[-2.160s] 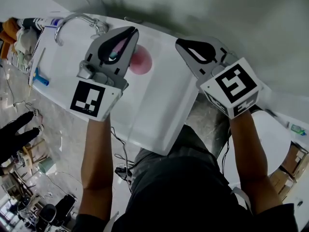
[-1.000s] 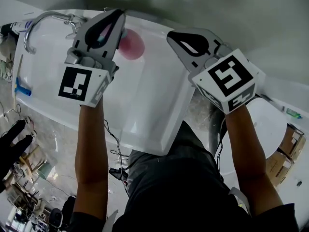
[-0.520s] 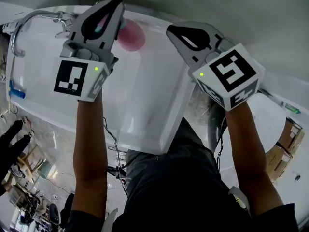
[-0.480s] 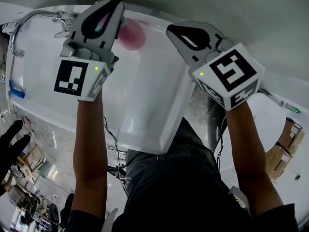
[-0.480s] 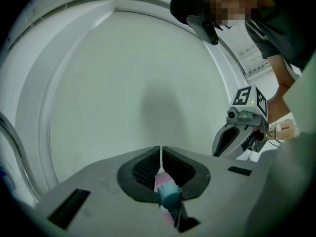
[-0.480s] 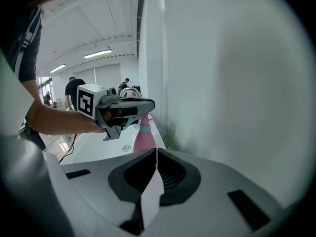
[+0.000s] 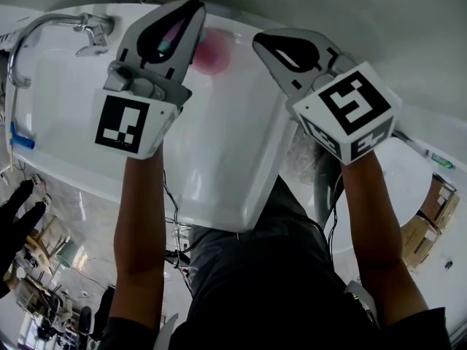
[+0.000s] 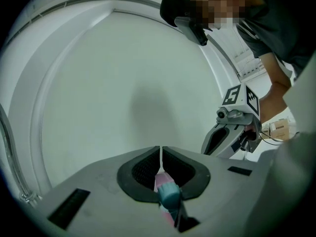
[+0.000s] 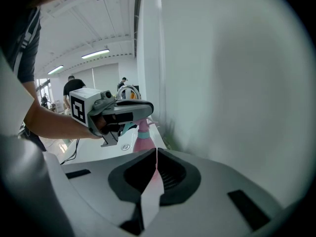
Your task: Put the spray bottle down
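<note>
Two sets of tongs over a white sink (image 7: 219, 166), both pointing toward the wall (image 7: 343, 6). My left tongs (image 7: 194, 6) are pinching the pink spray bottle (image 7: 214, 54) up at its teal trigger head. In the left gripper view the tips (image 8: 161, 150) meet, with the teal and pink top (image 8: 167, 194) wedged in the oval gap just behind them. From the right gripper view the bottle (image 9: 143, 137) stands upright under the left tongs (image 9: 149, 107), near the back edge of the sink, close to the wall. Its base is hidden behind my own tongs, so I can't tell if it's touching down yet. My right tongs (image 7: 260, 39) are pressed together with nothing in them (image 9: 156, 152), just beside the bottle. The faucet (image 7: 36, 31) is well off to the left.
</note>
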{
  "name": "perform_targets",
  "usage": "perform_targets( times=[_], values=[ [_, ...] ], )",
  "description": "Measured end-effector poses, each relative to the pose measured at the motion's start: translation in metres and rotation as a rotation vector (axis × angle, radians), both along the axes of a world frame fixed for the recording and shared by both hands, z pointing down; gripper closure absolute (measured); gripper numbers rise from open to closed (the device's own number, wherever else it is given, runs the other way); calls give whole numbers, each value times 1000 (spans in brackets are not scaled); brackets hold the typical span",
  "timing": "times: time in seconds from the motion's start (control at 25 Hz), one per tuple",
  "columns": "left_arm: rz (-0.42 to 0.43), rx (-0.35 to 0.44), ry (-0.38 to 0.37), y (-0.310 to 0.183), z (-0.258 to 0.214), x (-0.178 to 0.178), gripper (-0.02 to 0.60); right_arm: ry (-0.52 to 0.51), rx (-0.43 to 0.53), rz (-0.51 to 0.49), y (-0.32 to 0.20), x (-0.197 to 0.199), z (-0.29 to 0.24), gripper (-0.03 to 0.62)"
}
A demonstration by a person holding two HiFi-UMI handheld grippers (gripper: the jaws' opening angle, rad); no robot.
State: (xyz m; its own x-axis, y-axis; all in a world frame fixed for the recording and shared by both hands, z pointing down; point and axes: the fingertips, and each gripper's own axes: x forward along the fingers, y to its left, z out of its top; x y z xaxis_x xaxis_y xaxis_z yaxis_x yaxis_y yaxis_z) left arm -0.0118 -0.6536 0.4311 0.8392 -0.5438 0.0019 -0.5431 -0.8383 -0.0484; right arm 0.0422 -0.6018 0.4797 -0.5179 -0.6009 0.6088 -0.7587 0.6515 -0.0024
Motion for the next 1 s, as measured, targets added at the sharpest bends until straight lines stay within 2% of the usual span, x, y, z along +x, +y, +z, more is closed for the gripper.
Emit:
perform_targets(
  times=[0.44, 0.72, 0.84, 1.0],
  values=[
    [108, 91, -111, 29, 3, 26, 560, -9, -4, -1, 6, 1, 1, 583],
    [237, 82, -180, 58, 6, 49, 557, -11, 3, -20, 12, 7, -11, 583],
    [252, 49, -199, 59, 8, 46, 488, -11, 8, -30, 9, 6, -15, 583],
    [265, 58, -213, 62, 1, 44, 451, -9, 21, -34, 8, 11, -25, 583]
  ],
)
